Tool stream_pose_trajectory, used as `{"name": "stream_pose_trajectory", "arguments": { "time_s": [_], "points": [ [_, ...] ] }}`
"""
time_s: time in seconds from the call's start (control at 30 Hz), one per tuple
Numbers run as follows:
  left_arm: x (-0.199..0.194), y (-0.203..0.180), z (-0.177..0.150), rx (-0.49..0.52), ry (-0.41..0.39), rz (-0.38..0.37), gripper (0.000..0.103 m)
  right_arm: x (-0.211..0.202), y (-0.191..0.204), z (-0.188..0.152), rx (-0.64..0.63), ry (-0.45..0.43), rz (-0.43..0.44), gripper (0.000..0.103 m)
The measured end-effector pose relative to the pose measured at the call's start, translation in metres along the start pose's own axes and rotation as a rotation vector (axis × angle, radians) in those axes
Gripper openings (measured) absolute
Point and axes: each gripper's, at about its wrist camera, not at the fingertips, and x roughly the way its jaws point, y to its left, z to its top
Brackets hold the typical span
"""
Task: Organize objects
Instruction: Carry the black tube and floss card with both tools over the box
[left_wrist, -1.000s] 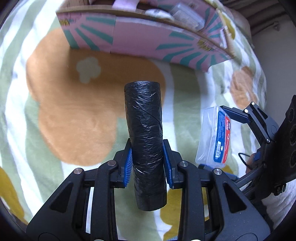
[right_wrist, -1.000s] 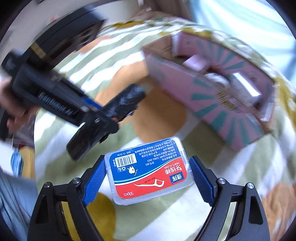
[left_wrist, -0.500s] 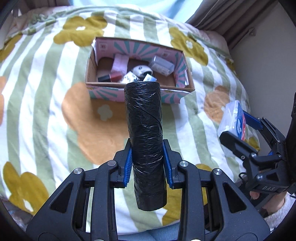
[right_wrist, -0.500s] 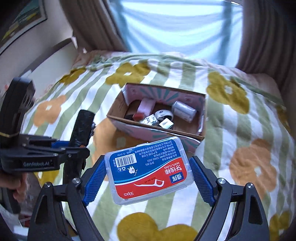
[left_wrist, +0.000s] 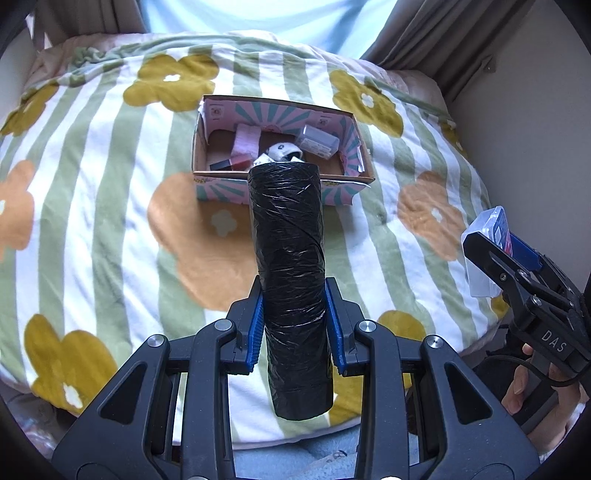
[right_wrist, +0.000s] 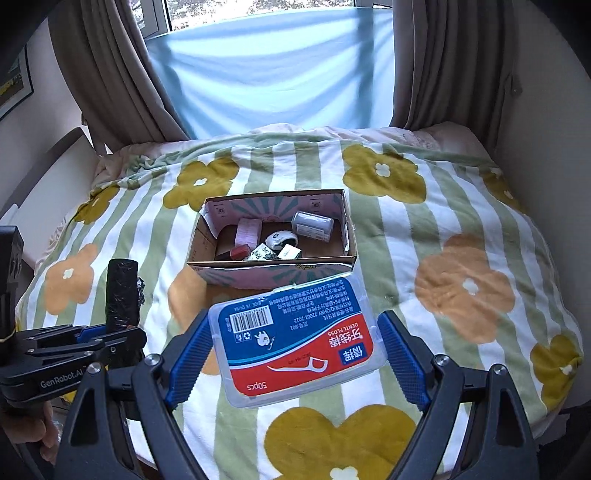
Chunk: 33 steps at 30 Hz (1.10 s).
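Note:
My left gripper (left_wrist: 294, 328) is shut on a black roll of plastic bags (left_wrist: 290, 266), which stands up between the blue pads. The same roll (right_wrist: 121, 295) shows at the left of the right wrist view. My right gripper (right_wrist: 295, 350) is shut on a clear dental floss box (right_wrist: 295, 339) with a blue and red label, held flat by its two short ends. That floss box (left_wrist: 487, 251) appears at the right edge of the left wrist view. Both are held above the bed, short of an open pink cardboard box (right_wrist: 218, 271) that holds several small items.
A flowered, green-striped blanket (right_wrist: 461, 229) covers the bed. The cardboard box (left_wrist: 275, 192) lies near its middle. Curtains (right_wrist: 110, 74) and a bright window stand behind the bed, a wall (left_wrist: 546, 110) on the right. A hand (left_wrist: 517, 387) grips the right handle.
Both grippers have risen well above the blanket with their loads. The cardboard box, close and seen from the side before, now lies farther below with its inside in view. The right gripper has rolled level.

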Motion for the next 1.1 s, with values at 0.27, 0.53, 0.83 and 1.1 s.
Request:
{"name": "stream_pose_trajectory", "arguments": {
  "time_s": [0.27,0.53,0.83,1.1],
  "points": [
    [-0.005,0.007,0.012,-0.007,-0.015,-0.005,0.027,0.008,0.002,0.015,0.007,0.0,0.015,0.085],
    [0.002,0.015,0.061,0.004,-0.031,-0.01,0.027,0.03,0.007,0.059,-0.024,-0.007,0.033,0.085],
    [0.037,0.027,0.147,0.039,-0.032,0.01,0.027,0.093,0.003,0.122,-0.038,-0.001,0.034,0.085],
    [0.12,0.044,0.217,0.041,0.061,0.001,0.027,0.184,-0.002,0.153,-0.019,0.082,0.062,0.085]
  ]
}}
